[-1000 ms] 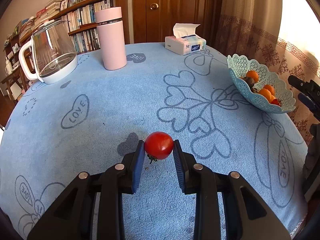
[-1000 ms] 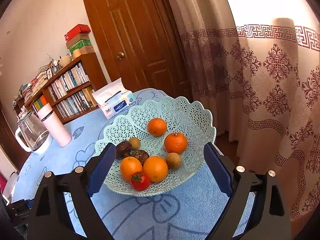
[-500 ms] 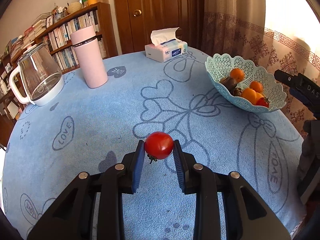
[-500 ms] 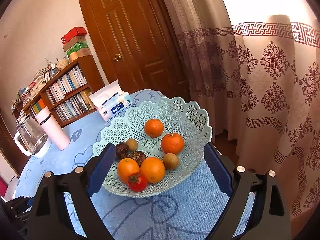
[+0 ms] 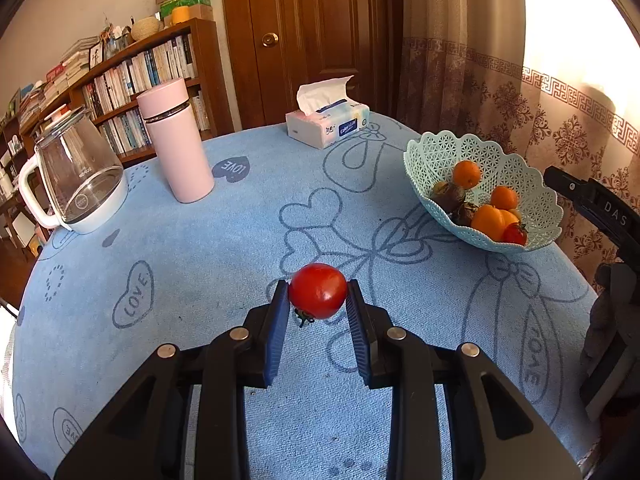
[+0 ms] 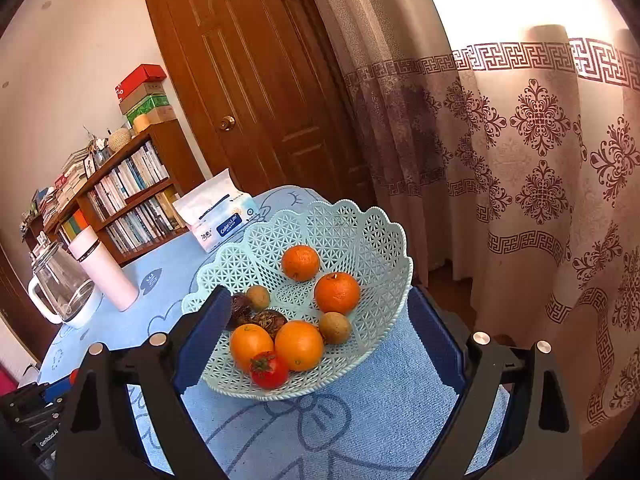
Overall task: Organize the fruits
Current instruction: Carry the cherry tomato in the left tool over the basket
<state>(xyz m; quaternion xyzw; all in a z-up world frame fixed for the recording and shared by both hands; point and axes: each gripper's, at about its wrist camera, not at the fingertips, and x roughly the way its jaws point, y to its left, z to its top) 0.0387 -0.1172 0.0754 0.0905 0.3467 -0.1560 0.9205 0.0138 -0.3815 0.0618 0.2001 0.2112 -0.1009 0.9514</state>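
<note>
A: Left gripper?
B: Clamped on a red tomato, held clear above the blue tablecloth.
A: Right gripper?
B: Jaws wide, empty, flanking the lattice basket of fruit at the table's right edge.

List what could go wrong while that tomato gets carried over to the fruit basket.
1. The tomato is round, smooth and pinched only at its sides by the left gripper; it may slip out or bruise.
2. The basket sits at the table's edge by the curtain; a nudge might tip it off.
3. Fruit is piled at the basket's near side, beside another tomato, so a dropped tomato might roll out.
</note>
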